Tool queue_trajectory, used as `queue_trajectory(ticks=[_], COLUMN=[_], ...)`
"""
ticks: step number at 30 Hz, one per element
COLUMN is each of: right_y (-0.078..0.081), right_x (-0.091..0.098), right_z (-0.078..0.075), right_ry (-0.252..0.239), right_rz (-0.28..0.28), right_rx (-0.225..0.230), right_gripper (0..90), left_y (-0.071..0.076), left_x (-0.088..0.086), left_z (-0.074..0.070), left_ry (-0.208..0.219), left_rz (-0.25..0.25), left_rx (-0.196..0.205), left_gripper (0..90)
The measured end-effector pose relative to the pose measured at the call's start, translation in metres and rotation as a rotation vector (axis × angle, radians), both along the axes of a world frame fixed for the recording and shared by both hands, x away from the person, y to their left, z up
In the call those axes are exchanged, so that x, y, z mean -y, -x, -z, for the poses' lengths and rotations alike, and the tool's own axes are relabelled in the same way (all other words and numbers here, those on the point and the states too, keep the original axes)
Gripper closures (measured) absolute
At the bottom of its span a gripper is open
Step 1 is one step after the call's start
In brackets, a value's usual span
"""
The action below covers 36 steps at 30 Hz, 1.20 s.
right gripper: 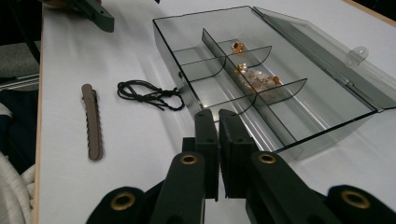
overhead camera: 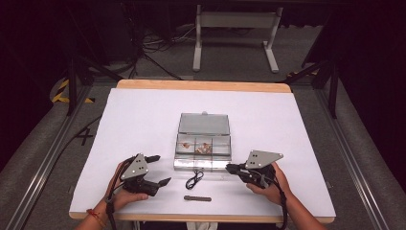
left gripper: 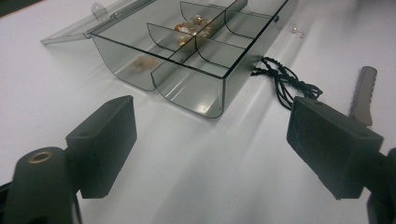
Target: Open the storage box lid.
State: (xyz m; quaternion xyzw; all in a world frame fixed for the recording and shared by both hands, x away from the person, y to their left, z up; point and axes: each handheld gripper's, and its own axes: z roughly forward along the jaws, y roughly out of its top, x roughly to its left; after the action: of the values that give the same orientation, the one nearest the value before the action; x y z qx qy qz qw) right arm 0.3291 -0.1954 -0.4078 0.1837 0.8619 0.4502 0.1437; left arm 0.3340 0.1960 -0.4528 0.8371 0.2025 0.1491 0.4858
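The open compartment box sits mid-worktop, the black cord and brown hair clip just before it. Left gripper fingers are wide apart and empty; right gripper fingers are closed, empty. I would approach the cord low and pinch its bundled middle.

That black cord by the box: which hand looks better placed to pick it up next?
Probably the left. The left gripper has its fingers open and aimed toward the cord. The right gripper is shut, its fingers resting near the box edge.
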Motion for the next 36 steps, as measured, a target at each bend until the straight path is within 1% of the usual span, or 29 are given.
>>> queue_trajectory(ticks=[3, 7, 9, 12, 14, 16, 17, 19, 20, 22, 24, 25, 26, 28, 33, 35, 36], right_y=[-0.003, -0.004, -0.005, -0.008, -0.011, -0.014, -0.016, -0.020, -0.022, -0.026, -0.031, -0.032, -0.035, -0.038, -0.047, -0.051, -0.053], right_x=[-0.002, -0.003, -0.003, -0.003, -0.004, -0.005, -0.006, -0.008, -0.009, -0.011, -0.014, -0.016, -0.018, -0.019, -0.021, -0.020, -0.021], right_z=[-0.003, -0.006, -0.008, -0.010, -0.012, -0.014, -0.015, -0.018, -0.018, -0.020, -0.020, -0.020, -0.019, -0.018, -0.016, -0.014, -0.014], right_ry=[-0.001, 0.001, -0.002, -0.011, -0.008, -0.010, -0.009, -0.011, -0.014, -0.007, -0.011, -0.005, 0.004, 0.005, 0.004, 0.000, 0.006], right_rz=[0.007, 0.010, 0.008, 0.014, 0.016, 0.016, 0.019, 0.026, 0.029, 0.031, 0.032, 0.033, 0.037, 0.042, 0.059, 0.070, 0.074], right_rx=[0.010, 0.020, 0.019, 0.026, 0.030, 0.033, 0.038, 0.045, 0.039, 0.045, 0.040, 0.045, 0.047, 0.046, 0.030, 0.022, 0.023], right_gripper=[86.5, 86.5, 86.5, 86.5, 86.5, 86.5, 86.4, 86.5, 86.5, 86.5, 86.5, 86.5, 86.5, 86.5, 86.5, 86.5, 86.5], left_y=[-0.001, -0.001, -0.002, -0.003, -0.003, -0.005, -0.005, -0.004, -0.004, -0.004, -0.004, -0.004, -0.003, -0.003, -0.004, -0.004, -0.004], left_x=[-0.001, -0.002, -0.002, -0.001, -0.001, 0.000, -0.001, -0.001, -0.002, -0.003, -0.002, -0.002, -0.001, -0.001, -0.001, -0.001, -0.001], left_z=[0.000, 0.000, 0.000, 0.001, 0.001, 0.003, 0.003, 0.002, 0.003, 0.003, 0.003, 0.003, 0.003, 0.003, 0.003, 0.003, 0.003], left_ry=[0.010, 0.005, 0.013, 0.010, 0.013, 0.015, 0.007, 0.003, 0.007, 0.019, 0.010, 0.001, -0.003, -0.007, 0.000, -0.003, -0.003], left_rz=[-0.013, -0.016, -0.018, -0.019, -0.018, -0.021, -0.021, -0.021, -0.023, -0.035, -0.034, -0.027, -0.025, -0.025, -0.029, -0.025, -0.024], left_rx=[0.001, 0.005, 0.000, -0.003, -0.003, -0.015, -0.010, -0.002, -0.006, -0.016, -0.013, -0.003, 0.001, 0.004, -0.007, -0.005, -0.006], left_gripper=[16.6, 16.6, 16.6, 16.6, 16.6, 16.5, 16.4, 16.3, 16.3, 16.3, 16.2, 16.2, 16.2, 16.2, 15.9, 15.9, 15.9])
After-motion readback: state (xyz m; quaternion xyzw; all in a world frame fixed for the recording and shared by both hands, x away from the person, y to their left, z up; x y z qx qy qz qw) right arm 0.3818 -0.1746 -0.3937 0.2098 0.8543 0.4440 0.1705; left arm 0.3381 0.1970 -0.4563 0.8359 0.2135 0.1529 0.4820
